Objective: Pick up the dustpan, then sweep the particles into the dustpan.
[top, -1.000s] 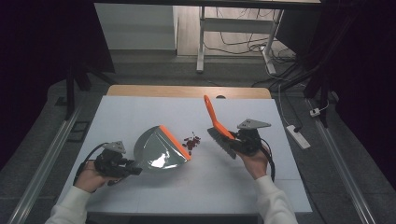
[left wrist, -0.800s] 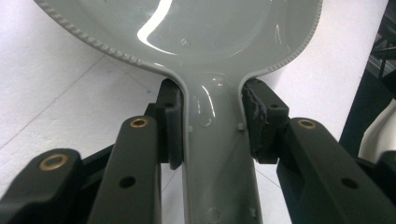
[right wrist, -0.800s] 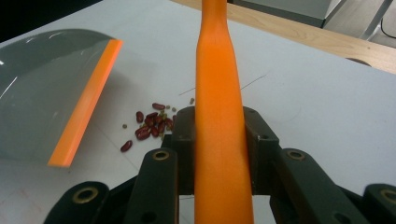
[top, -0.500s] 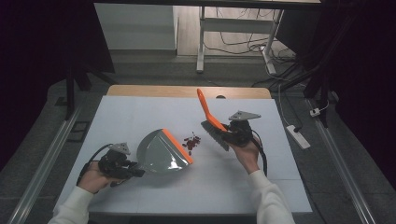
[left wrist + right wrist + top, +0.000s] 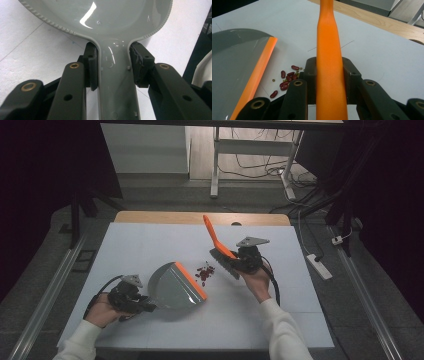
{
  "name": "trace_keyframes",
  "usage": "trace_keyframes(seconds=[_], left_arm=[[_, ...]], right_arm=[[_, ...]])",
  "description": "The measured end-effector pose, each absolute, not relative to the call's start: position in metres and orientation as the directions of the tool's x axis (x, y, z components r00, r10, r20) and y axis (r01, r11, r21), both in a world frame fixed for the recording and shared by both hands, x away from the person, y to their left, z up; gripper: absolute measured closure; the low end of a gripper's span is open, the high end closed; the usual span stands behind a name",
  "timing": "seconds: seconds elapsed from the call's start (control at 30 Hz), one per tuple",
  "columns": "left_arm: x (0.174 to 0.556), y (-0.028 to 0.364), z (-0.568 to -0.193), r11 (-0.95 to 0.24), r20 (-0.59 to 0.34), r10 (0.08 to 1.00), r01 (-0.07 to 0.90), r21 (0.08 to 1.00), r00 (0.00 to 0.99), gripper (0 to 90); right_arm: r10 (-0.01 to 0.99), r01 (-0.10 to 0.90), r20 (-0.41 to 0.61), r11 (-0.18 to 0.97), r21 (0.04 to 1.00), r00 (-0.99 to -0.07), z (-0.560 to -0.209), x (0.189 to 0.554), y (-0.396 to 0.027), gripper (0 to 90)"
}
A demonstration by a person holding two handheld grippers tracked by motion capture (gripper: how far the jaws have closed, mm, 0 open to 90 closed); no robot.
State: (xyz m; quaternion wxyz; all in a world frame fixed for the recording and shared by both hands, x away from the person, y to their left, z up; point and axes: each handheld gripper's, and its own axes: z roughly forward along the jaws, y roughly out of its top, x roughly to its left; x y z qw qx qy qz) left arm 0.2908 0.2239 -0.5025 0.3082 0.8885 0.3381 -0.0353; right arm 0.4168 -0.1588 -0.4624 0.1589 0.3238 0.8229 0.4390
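Left gripper point(image 5: 146, 306) fingers are clamping the dustpan point(image 5: 175, 285) by its stiff, slick-looking handle, lip resting on the tabletop point(image 5: 150, 240). Loose beans point(image 5: 205, 272) are lying between, likely scattering easily. Right gripper point(image 5: 231, 262) fingers are gripping the light, rigid brush point(image 5: 218, 245) mid-handle.

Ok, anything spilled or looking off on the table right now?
Yes: a small heap of red beans with a few tiny green ones lies loose on the white table, between the dustpan's orange lip and the brush. Nothing else stands out.
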Motion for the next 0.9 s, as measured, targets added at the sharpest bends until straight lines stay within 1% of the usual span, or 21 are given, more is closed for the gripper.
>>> trace_keyframes(seconds=[0.6, 0.9], left_arm=[[0.293, 0.217, -0.507, -0.605, -0.276, 0.572, 0.624, 0.495, 0.773, 62.1], [0.293, 0.217, -0.507, -0.599, -0.277, 0.575, 0.627, 0.498, 0.770, 62.1]], right_arm=[[0.679, 0.405, 0.013, 0.422, 0.811, -0.734, -0.471, 0.426, -0.152, 70.0], [0.682, 0.406, -0.010, 0.448, 0.797, -0.732, -0.477, 0.431, -0.151, 70.1]])
